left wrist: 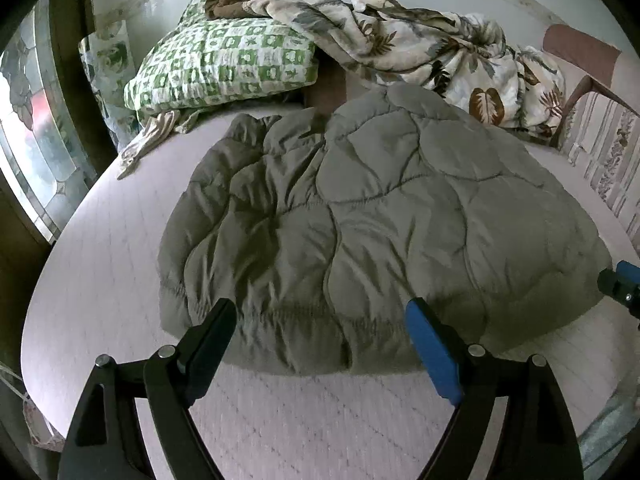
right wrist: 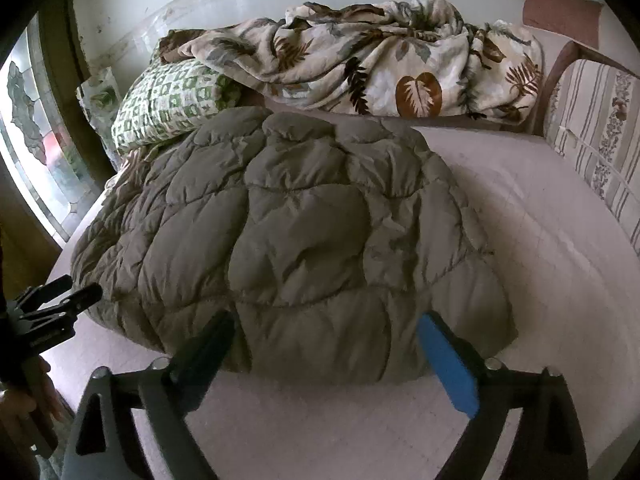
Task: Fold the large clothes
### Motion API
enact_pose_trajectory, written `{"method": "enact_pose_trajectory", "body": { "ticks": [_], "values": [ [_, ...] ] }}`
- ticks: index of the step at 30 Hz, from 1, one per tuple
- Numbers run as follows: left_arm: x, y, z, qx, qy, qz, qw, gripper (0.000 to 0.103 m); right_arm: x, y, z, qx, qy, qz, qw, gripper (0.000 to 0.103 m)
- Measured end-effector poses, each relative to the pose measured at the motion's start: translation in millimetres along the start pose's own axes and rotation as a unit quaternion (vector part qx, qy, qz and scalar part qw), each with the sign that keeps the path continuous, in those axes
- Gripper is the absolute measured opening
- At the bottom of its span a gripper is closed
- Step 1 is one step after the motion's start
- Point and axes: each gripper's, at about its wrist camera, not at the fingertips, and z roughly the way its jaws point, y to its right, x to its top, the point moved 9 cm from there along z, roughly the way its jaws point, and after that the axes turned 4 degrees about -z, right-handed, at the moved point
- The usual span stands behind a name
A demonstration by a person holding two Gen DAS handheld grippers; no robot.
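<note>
the grey quilted jacket (left wrist: 360, 216) lies on the bed (left wrist: 100, 248), spread over the pale mattress cover with its gathered hem toward the near edge; it looks partly folded to me, the right side lying smooth and doubled while the left side is rumpled and bunched, so i'd judge the fold begun but far from finished; the loose left part wants bringing in, and the whole thing then needs halving and flattening; whether a sleeve is tucked under there i cannot tell.

behind it, against the wall, sit a green checked pillow (left wrist: 224, 64) and a heaped leaf-print blanket (left wrist: 420, 52), both apart from the work, though the jacket's far end reaches close to the pillow.

the left gripper (left wrist: 320, 320) hovers low over the near hem, its fingers (left wrist: 428, 344) spread wide with nothing between them, pointing along the bed toward the wall; the right gripper (right wrist: 326, 334) hangs in much the same way over the right-hand part of the hem, fingers (right wrist: 448, 364) wide apart and empty; each peeks into the other's view at the side, so the two stand near each other, side by side at the bed's near edge; neither looks to be touching the cloth.
</note>
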Motion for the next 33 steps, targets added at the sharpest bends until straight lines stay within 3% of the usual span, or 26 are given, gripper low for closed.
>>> {"method": "enact_pose_trajectory", "body": {
  "ticks": [7,12,19,27,33],
  "values": [
    [-18,-8,2,-0.016,-0.037,-0.022,0.9989,0.089,-6,-7,-5,-0.001,0.002,0.004,1.0,0.103],
    [-28,-13,-6,-0.003,-0.042,-0.027,0.9988,0.089,-15,-6,-11,-0.016,0.002,0.0,1.0,0.103],
    [-33,-16,-36,0.011,-0.013,-0.013,0.9998,0.089,-35,-5,-21,-0.014,-0.008,0.012,1.0,0.103],
    [-49,-18,-96,0.074,0.053,0.042,0.995,0.089,-54,-19,-50,0.009,-0.013,-0.008,1.0,0.103],
    [-71,-17,-130,0.081,0.057,0.05,0.9938,0.089,-66,-30,-88,0.009,-0.002,-0.023,1.0,0.103]
  ]
}}
